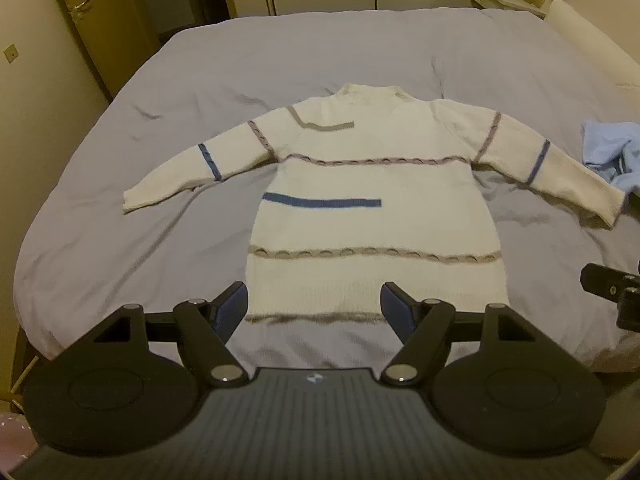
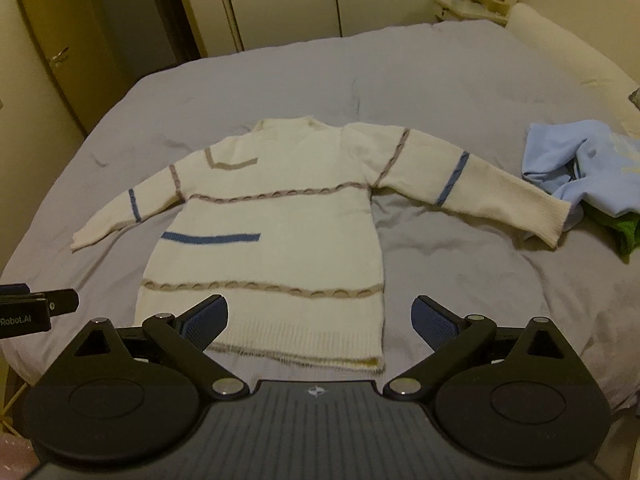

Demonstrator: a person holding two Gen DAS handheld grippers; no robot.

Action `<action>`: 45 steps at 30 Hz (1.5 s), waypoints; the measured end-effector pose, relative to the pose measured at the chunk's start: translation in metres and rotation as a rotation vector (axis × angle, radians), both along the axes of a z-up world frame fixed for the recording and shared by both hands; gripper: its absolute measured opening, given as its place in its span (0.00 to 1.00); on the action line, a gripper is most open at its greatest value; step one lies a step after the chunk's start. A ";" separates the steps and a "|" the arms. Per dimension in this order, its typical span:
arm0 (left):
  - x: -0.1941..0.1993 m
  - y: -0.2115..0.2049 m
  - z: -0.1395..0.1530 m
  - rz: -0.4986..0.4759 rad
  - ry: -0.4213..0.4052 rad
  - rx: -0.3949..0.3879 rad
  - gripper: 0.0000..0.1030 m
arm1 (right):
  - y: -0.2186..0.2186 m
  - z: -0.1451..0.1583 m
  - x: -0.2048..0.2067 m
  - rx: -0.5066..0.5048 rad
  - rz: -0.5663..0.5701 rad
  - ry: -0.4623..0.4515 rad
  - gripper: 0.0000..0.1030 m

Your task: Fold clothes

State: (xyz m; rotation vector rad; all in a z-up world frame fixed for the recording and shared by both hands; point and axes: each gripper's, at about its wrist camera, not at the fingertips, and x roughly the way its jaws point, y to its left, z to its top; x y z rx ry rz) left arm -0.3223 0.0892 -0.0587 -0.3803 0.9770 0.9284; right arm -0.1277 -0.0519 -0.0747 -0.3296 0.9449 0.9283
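A cream knitted sweater (image 1: 372,224) (image 2: 276,208) with blue and taupe stripes lies flat on the bed, hem toward me, both sleeves spread out to the sides. My left gripper (image 1: 314,300) hangs open above the hem, nothing between its blue pads. My right gripper (image 2: 320,318) is open wide over the hem's right corner, also holding nothing. The left gripper's tip (image 2: 38,306) shows at the left edge of the right wrist view, and the right gripper's tip (image 1: 612,292) at the right edge of the left wrist view.
The grey bedsheet (image 1: 280,52) covers the whole bed. A crumpled light-blue garment (image 2: 584,164) and a green one (image 2: 626,232) lie by the right sleeve's cuff. A door (image 1: 100,20) and wardrobe stand beyond the bed, a shelf (image 2: 476,8) at the far right.
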 end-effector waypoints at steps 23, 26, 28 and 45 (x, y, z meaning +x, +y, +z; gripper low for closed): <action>0.002 -0.032 0.005 -0.047 0.006 0.019 0.73 | -0.035 0.002 -0.001 -0.045 -0.045 -0.029 0.98; 0.003 -0.034 0.005 -0.056 0.005 0.017 0.74 | -0.038 0.004 0.001 -0.047 -0.049 -0.033 0.98; 0.004 -0.035 0.004 -0.061 0.009 0.015 0.74 | -0.039 0.005 0.001 -0.051 -0.052 -0.037 0.98; -0.004 -0.020 -0.014 -0.032 0.006 -0.023 0.77 | -0.031 0.006 0.004 -0.059 -0.047 -0.036 0.98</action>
